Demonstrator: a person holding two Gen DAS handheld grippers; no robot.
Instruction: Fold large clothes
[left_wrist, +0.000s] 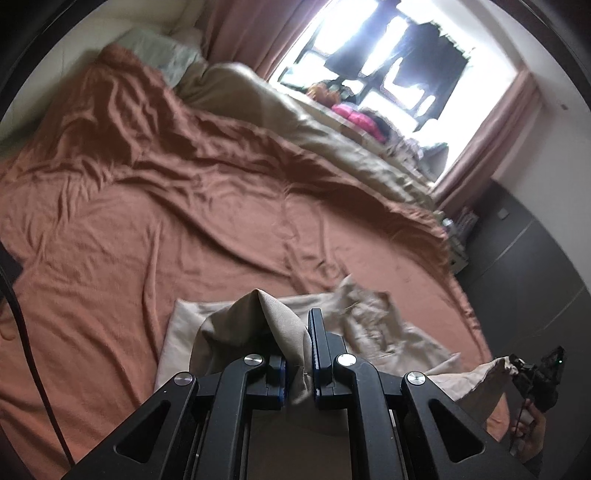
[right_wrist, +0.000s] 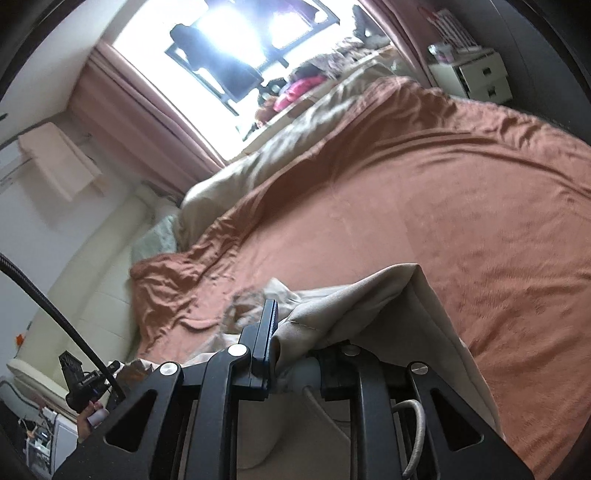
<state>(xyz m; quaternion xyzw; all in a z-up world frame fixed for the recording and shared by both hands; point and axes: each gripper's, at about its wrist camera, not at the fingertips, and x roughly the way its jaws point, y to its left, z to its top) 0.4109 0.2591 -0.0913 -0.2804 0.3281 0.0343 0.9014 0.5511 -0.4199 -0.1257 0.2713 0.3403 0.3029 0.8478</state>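
Both grippers are pinched tight on the beige cotton garment (left_wrist: 258, 314), which sits on the rust-orange bedspread (left_wrist: 147, 206) at its near edge. The left gripper (left_wrist: 297, 343) has an edge fold clamped, and the right gripper (right_wrist: 291, 343) has another. The fabric looks soft, light and floppy, so I'd hold it by the hems or corners, since mid-panel grips would just sag.

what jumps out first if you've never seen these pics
A rust-orange blanket covers most of the bed, under a glaring bright window at the far side. Up close, the left claw and right claw each pinch a fold of the beige garment lying on the blanket.
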